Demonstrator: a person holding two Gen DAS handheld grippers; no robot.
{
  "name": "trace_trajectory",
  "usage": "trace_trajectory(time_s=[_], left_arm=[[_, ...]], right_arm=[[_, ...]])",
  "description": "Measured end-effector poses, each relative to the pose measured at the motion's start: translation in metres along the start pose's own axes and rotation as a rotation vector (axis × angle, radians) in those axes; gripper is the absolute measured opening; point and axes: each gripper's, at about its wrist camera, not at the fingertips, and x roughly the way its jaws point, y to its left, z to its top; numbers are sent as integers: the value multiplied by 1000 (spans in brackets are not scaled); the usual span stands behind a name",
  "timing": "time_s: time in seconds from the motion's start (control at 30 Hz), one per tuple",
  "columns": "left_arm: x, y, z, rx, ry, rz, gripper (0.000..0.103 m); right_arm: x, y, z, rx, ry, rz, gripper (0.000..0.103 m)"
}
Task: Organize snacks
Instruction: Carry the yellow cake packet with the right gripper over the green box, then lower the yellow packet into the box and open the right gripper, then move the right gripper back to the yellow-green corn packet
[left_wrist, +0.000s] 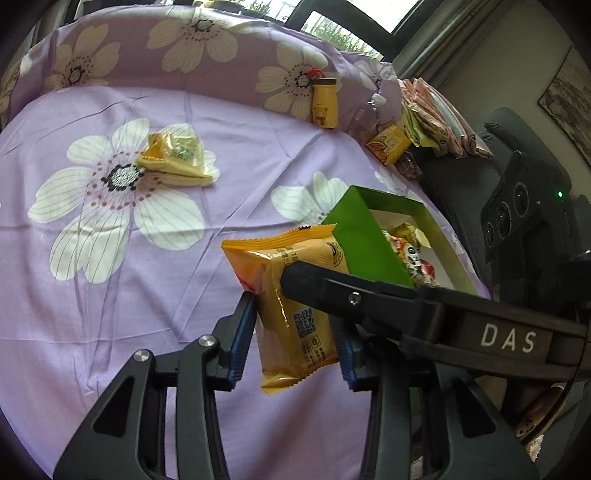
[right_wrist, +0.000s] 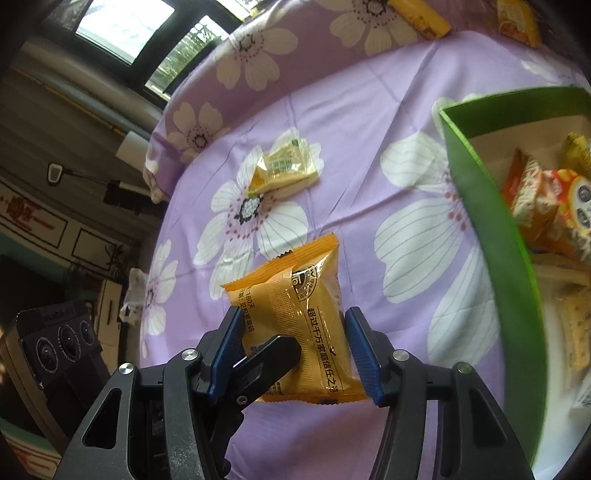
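- Box: green, open-topped, standing on the flowered cloth at the right; several snacks already lie in it, so part of the sorting looks done
- Packet: orange, sealed, held up off the cloth just left of the box's near wall and not yet over its opening
- Left claw: clenched on the packet, a blue pad pressed to each long side near the lower end
- Right claw: also closed on the same packet, its pads meeting both edges, with one black finger of the left claw crossing in front of the wrapper
- Both claws grip one packet at once, which reads as a hand-over in mid-air; which one bears the weight I cannot tell
- Still loose on the cloth: a small heap of yellow packs well apart from the box, on a big white flower
- Along the far edge: a yellow bottle standing upright, an orange carton and a stack of sachets; whether these belong in the box is not clear
- Judged progress: partway, with the orange packet next to go in, then the yellow packs to fetch
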Motion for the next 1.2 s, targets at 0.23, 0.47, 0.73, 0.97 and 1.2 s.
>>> trace_trajectory(time_s=[0.23,0.47,0.73,0.97,1.2], left_arm=[[4,-56,15,78,-34,-77,41],[28,-96,18,94,9,-184,41],[62,-128,11,115,80,-203,41],[71,-128,10,109,104,-200,51],[49,-101,21,86,48,-178,59]], right_arm=[[-65,-18,10,-15,-137,-38,59],[-112,-49,11,9,-248,-108,59],[-126,-78,12,49,-264,-208,60],[-127,-99,11,112,-246,-201,64],[-133,-91,12,124,-324,-241,65]])
